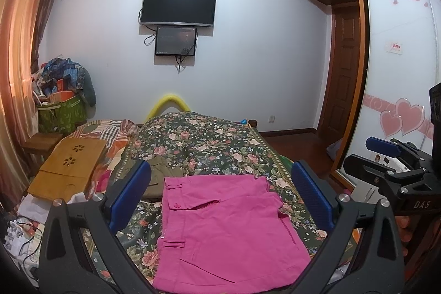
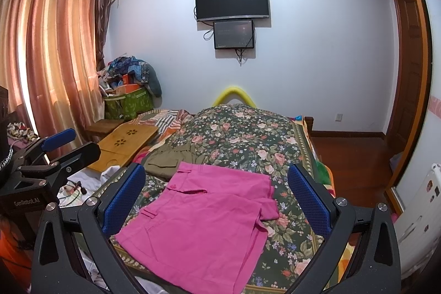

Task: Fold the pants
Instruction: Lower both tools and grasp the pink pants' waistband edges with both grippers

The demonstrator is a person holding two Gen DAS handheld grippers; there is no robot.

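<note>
Pink pants (image 1: 226, 227) lie folded flat on the floral bedspread (image 1: 209, 139), waistband to the left. They also show in the right wrist view (image 2: 201, 222). My left gripper (image 1: 220, 194) is open and empty, held above the pants. My right gripper (image 2: 216, 197) is open and empty, also above them. The right gripper shows at the right edge of the left wrist view (image 1: 391, 158). The left gripper shows at the left of the right wrist view (image 2: 63, 145).
Olive green pants (image 1: 162, 178) lie just beyond the pink ones, also in the right wrist view (image 2: 171, 158). A bamboo lap table (image 1: 69, 170) rests on the bed's left side. A green basket of clutter (image 1: 60, 112) stands by the curtain. A wardrobe (image 1: 397, 79) is at right.
</note>
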